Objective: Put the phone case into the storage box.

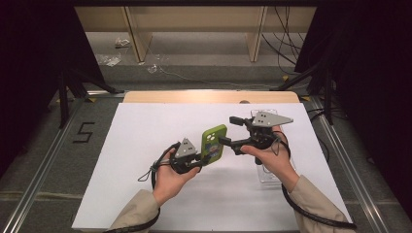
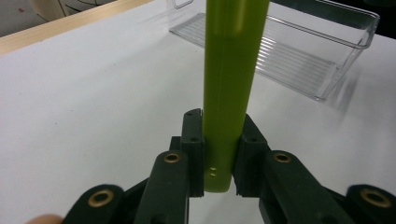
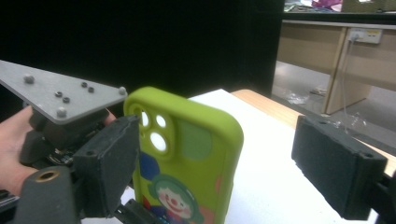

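Note:
A lime-green phone case (image 1: 214, 141) with a clown picture and camera holes stands upright above the white table. My left gripper (image 1: 204, 159) is shut on its lower end. In the left gripper view both pads (image 2: 194, 154) press the case's (image 2: 231, 79) narrow edges at my left gripper (image 2: 219, 156). My right gripper (image 1: 229, 131) is open beside the case's upper part. In the right gripper view, my right gripper (image 3: 224, 163) has one pad (image 3: 107, 163) close by the case (image 3: 196, 154), while the other pad (image 3: 336, 168) stands well away.
A clear plastic tray (image 2: 299, 51) lies on the white sheet (image 1: 145, 145), partly under the right hand (image 1: 266, 175). A wooden table edge (image 1: 209, 96) runs along the far side. Beyond it are cables and wooden furniture on the floor.

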`<act>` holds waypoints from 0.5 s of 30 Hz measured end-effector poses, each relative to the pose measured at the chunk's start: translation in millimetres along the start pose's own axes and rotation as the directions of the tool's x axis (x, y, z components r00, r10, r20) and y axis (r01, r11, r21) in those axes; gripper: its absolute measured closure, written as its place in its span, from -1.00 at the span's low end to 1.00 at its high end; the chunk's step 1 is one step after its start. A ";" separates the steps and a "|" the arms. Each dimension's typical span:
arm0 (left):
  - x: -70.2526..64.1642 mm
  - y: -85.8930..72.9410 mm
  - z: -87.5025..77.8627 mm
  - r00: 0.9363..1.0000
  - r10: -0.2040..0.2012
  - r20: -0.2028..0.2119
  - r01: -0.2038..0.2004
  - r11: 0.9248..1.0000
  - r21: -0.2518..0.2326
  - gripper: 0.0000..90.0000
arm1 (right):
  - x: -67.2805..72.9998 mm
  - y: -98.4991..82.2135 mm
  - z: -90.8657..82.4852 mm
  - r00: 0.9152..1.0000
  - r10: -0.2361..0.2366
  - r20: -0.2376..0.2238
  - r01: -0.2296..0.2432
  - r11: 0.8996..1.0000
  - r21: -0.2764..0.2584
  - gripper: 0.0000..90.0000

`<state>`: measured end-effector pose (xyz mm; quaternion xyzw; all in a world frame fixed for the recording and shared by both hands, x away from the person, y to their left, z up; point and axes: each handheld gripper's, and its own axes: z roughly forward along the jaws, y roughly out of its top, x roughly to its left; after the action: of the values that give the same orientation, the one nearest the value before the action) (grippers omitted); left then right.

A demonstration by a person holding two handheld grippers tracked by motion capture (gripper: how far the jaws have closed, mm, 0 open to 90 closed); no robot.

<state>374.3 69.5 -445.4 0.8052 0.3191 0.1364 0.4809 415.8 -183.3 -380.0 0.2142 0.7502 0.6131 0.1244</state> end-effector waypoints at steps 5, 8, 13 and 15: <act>1.2 -0.1 -0.5 1.000 -0.011 -0.018 0.011 1.000 -0.001 0.70 | 1.5 -2.1 1.9 1.000 0.009 0.028 -0.009 1.000 0.000 -0.66; 0.8 0.6 -0.1 0.999 -0.020 -0.025 0.020 1.000 -0.004 0.70 | 2.6 -3.7 3.2 0.999 0.017 0.051 -0.017 1.000 -0.001 -0.67; -0.6 1.4 1.3 0.999 -0.028 -0.032 0.027 1.000 -0.006 0.70 | 4.3 -6.6 6.7 0.997 0.028 0.074 -0.028 1.000 0.003 -0.74; -0.9 1.6 1.5 0.999 -0.030 -0.036 0.030 1.000 -0.008 0.70 | 5.4 -7.2 7.9 0.996 0.031 0.078 -0.031 1.000 0.001 -0.77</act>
<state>375.0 67.3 -444.7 0.7959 0.3393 0.1446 0.4800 413.5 -175.1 -388.3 0.2498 0.7420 0.6053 0.1438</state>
